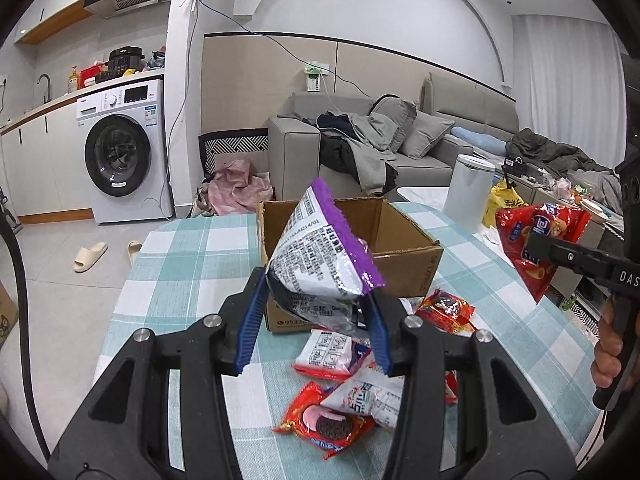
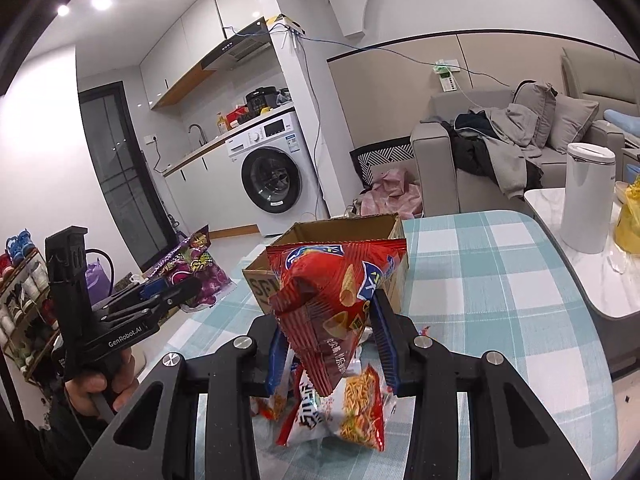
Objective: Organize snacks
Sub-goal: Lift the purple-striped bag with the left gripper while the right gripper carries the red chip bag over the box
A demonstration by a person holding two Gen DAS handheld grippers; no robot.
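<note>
Gripping a purple bag (image 1: 320, 256) between its blue pads, the left gripper (image 1: 314, 332) holds it up in the air just in front of the open box (image 1: 404, 258) on the checked table (image 1: 180, 264). Over on the right, the right gripper (image 2: 332, 350) is clamped on a red bag (image 2: 334, 304), lifted near the box's right side. Below them, loose packets (image 1: 324, 428) lie scattered on the cloth by the box.

table (image 1: 192, 264): checked cloth | on it: cardboard box (image 1: 404, 264), loose snack packets (image 1: 332, 354)
</note>
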